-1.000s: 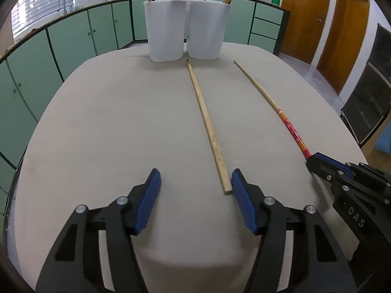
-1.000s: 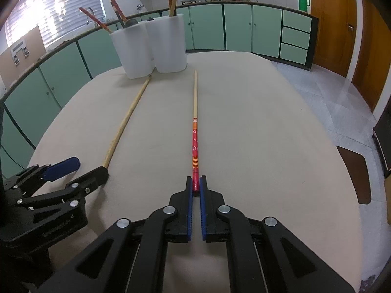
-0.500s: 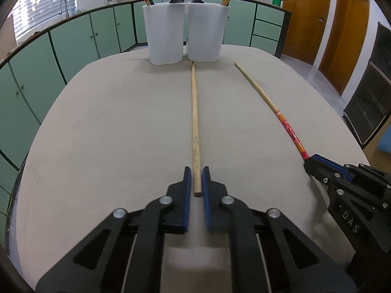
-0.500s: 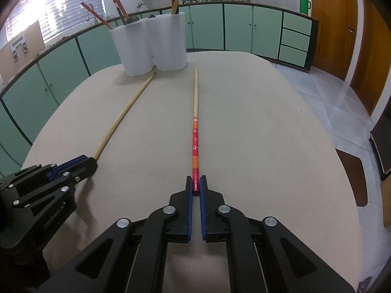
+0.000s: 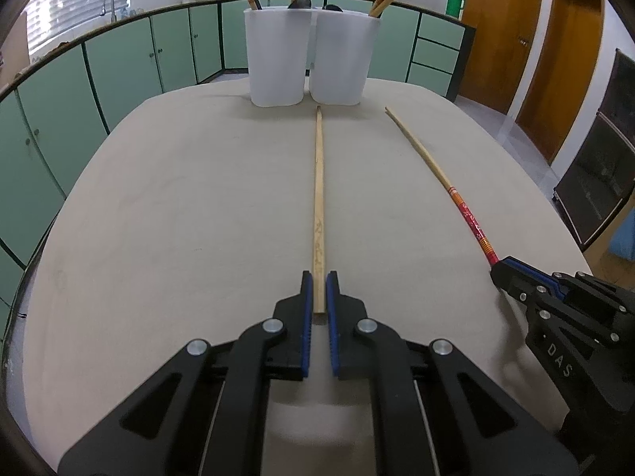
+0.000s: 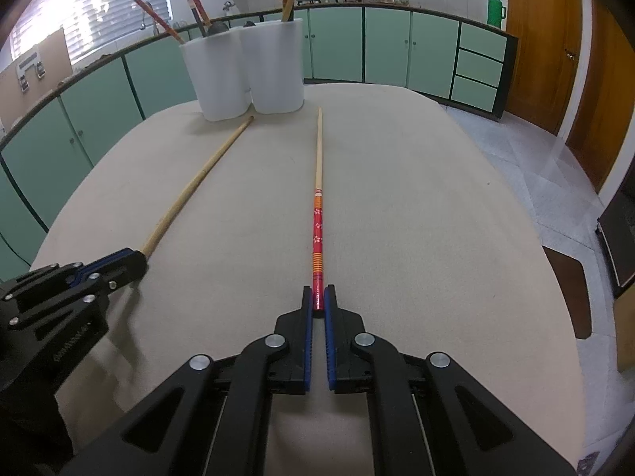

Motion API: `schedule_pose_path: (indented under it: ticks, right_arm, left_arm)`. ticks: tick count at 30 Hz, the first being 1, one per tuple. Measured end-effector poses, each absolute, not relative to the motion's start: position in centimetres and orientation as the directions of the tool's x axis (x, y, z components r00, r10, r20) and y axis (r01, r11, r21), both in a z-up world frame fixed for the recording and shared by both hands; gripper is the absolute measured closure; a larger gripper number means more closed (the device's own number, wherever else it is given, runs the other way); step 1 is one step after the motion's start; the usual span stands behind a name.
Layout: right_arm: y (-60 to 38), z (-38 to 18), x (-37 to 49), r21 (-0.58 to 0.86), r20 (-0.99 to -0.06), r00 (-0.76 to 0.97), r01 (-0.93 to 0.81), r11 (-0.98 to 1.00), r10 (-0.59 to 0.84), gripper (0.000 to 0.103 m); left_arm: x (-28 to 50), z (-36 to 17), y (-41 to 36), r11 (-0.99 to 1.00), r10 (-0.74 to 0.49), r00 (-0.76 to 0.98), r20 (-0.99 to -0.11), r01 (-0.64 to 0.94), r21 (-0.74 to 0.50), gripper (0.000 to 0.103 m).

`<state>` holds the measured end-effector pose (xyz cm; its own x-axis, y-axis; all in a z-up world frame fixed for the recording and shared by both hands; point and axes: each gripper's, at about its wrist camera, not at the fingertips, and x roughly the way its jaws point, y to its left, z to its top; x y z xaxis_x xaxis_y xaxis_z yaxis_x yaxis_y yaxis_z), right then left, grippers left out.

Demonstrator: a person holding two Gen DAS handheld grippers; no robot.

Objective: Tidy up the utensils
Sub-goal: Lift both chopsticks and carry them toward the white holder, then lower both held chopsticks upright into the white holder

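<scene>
A plain wooden chopstick [image 5: 318,194] lies lengthwise on the beige table [image 5: 178,218], and my left gripper [image 5: 318,277] is shut on its near end. To its right lies a red-handled chopstick [image 6: 318,214]; my right gripper [image 6: 318,291] is shut on the red end. Each gripper shows in the other's view: the right gripper [image 5: 500,273] at the right edge, the left gripper [image 6: 137,263] at the left edge. Two white utensil holders [image 5: 276,59] [image 5: 343,61] stand side by side at the table's far end, holding several chopsticks and spoons. The plain chopstick's far tip nearly reaches them.
Green kitchen cabinets [image 5: 119,67] curve round behind the table. Wooden doors [image 5: 500,31] stand at the right, and a dark cabinet [image 5: 595,182] is beside the table's right edge. Tiled floor [image 6: 535,166] lies beyond the right edge.
My left gripper has gone from wide open to shut on the near end of the plain chopstick, which swung straight in line with it. The right gripper has kept its hold.
</scene>
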<state>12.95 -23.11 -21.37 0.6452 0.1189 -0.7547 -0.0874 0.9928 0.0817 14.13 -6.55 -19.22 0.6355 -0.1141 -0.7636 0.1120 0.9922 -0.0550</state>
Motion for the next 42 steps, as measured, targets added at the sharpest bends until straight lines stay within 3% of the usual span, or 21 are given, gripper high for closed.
schedule_pose_path:
  ticks: [23,34,42]
  right_arm:
    - [-24.3,-11.6,12.6,0.062,-0.63,0.766,-0.114,0.992,0.128,0.097]
    - [-24.1,-4.7,14.0,0.074,-0.536,0.821,-0.188,0.979,0.198,0.098]
    - [-23.5,-1.6,16.6,0.123,-0.533,0.794,-0.267,0.956,0.29,0.098]
  left_arm:
    - [12.6,-8.7,-3.7,0.988,-0.147,0.776,-0.613,0.151,-0.045,0.097]
    - [14.3,-2.3,-2.1,0.983,-0.182,0.837,-0.515,0.169,-0.071,0.097]
    - [16.2,0.1,-2.3,0.977,-0.209,0.842,-0.498,0.205,-0.064,0.097]
